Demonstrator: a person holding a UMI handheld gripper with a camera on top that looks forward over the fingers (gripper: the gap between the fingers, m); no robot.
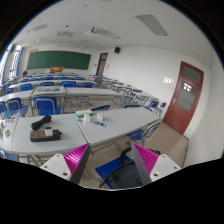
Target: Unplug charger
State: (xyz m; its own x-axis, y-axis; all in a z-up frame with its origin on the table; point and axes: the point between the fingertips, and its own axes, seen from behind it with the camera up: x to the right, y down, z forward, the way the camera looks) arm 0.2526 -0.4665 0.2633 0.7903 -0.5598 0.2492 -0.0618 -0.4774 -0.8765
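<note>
The two-finger gripper [111, 158] is seen nearest, its fingers spread wide apart with nothing held between them; the magenta pads [76, 155] on their inner faces are bare. Between and just below the fingers a blue-seated chair with a dark frame [120, 170] is seen on the pale floor.

Just ahead of the left finger, a dark flat rectangular object [45, 135] is laid near the front edge of a long pale grey table [110, 125], with a dark green-tinted item [41, 123] just behind it. Whether either of these is the charger cannot be told, and no plug or cable can be made out. Further along the same table, a small cluster of white and greenish containers [88, 117] is set.

Beyond this table, more rows of pale grey desks [60, 93] with blue chairs [12, 108] are arranged across the room. A green chalkboard [58, 60] is mounted on the far wall, and a brown door [101, 65] is seen beside it. On the right-hand wall a red-brown door with a small window [185, 95] is set. Long ceiling light panels [152, 24] are fitted overhead.
</note>
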